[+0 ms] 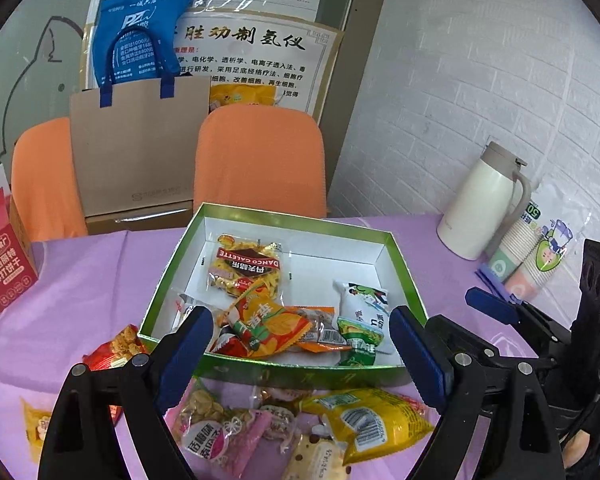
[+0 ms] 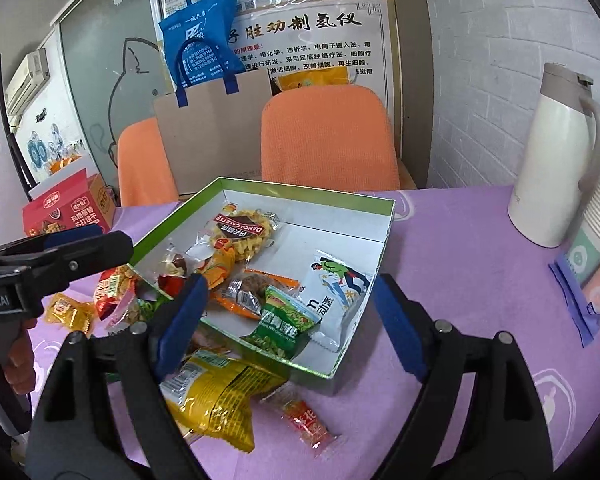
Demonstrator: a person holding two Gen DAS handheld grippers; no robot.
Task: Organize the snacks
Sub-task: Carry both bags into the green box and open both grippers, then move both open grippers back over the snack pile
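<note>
Both the left gripper (image 1: 300,354) and right gripper (image 2: 290,322) hung spread and empty over the green box (image 1: 404,268), already holding several snack packets; a yellow packet (image 2: 220,396) and others waited on the tablecloth just below their fingertips.

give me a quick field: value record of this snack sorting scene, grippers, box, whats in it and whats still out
left gripper: open, empty, above the box's near edge
right gripper: open, empty, over the box's near corner
box: green, open, white inside, on the purple tablecloth
in the box: round galette pack, white pouch, green pea packet, orange packets
still outside: yellow bag, red candy bar, pink packet
also on table: white thermos, paper cups, red cracker box
</note>
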